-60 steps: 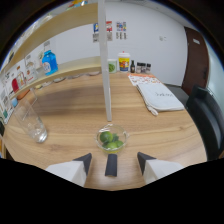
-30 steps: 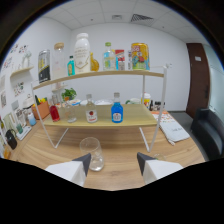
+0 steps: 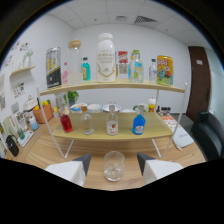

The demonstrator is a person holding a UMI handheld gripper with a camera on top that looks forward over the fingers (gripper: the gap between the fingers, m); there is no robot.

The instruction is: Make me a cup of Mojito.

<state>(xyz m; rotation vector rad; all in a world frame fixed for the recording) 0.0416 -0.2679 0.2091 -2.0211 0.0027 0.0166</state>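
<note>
Facing a two-tier wire shelf [image 3: 115, 86] stocked with drink supplies, the claw [image 3: 113, 167] hovers released over the wooden counter [image 3: 47, 150], its two fingers spread wide. An empty clear glass [image 3: 114, 165] stands on the counter between them, gaps either side, ungripped. At twelve o'clock beyond the glass, the lower shelf holds small bottles: red liquid [image 3: 65, 121] at eleven, a clear flask [image 3: 112, 123] dead ahead, a blue bottle [image 3: 138, 123] at one. The upper tier carries a large white bottle [image 3: 106, 58], cans and cartons. The glass probably sits central so ingredients can be poured in; mixing looks barely begun.
</note>
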